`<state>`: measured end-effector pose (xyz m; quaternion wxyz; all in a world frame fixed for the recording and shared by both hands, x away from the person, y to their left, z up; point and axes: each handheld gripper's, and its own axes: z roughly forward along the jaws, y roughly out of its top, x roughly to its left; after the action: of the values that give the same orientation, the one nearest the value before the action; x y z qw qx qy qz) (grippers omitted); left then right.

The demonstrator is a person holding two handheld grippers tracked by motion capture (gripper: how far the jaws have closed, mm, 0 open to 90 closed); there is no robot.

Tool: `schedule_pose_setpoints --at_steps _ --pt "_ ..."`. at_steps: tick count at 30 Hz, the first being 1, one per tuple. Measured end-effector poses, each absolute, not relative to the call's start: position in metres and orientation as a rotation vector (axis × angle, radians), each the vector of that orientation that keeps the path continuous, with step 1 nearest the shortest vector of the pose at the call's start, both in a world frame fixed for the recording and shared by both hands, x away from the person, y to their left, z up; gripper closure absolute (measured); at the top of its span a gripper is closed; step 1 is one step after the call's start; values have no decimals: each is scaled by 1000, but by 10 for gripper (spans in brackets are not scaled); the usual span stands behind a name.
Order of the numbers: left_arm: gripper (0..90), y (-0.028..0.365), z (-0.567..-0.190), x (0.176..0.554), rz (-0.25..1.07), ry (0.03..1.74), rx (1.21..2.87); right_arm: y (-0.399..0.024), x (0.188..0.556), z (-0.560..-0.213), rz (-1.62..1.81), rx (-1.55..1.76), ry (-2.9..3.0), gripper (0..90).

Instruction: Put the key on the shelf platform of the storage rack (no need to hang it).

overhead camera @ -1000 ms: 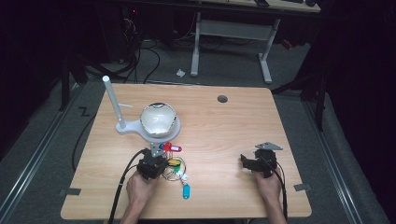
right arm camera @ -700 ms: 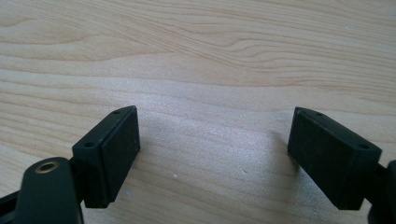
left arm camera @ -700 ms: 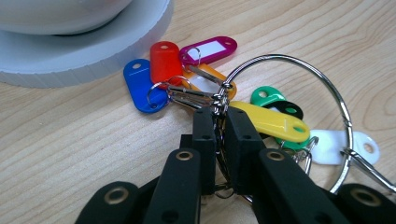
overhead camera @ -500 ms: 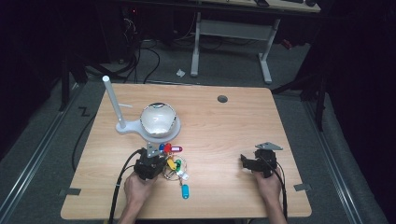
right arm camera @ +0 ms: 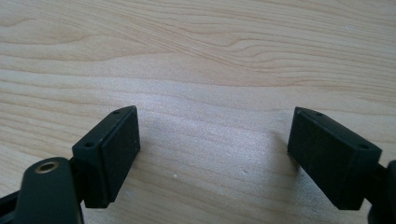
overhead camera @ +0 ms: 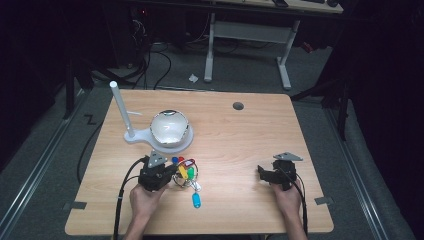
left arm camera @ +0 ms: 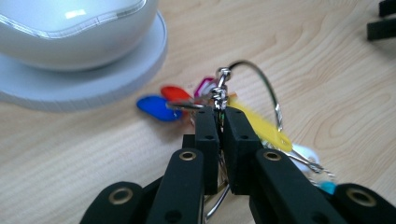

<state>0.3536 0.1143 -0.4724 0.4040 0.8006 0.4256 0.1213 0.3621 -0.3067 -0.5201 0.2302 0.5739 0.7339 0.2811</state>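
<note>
My matt black plastic left gripper [left arm camera: 219, 122] pinches a thin, shiny metal wire key ring [left arm camera: 261, 84] with glossy coloured plastic tags [left arm camera: 156, 107]. The pale wooden table [right arm camera: 210, 42] looks smooth and grained. The round white lamp [left arm camera: 70, 28] is glossy plastic.

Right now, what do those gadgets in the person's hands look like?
Each hand holds a black gripper: left gripper, right gripper. Both have two flat rectangular black jaws on jointed links with brass-ringed pivots, a grey three-cornered plate on top and a black cable trailing back. The forearms show no sleeves.
</note>
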Motion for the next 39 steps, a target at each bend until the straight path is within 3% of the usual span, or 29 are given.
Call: schedule_pose_setpoints --at_steps 39 --pt "859 133 -407 352 312 966 1888 -307 362 -520 774 1579 2019 170"
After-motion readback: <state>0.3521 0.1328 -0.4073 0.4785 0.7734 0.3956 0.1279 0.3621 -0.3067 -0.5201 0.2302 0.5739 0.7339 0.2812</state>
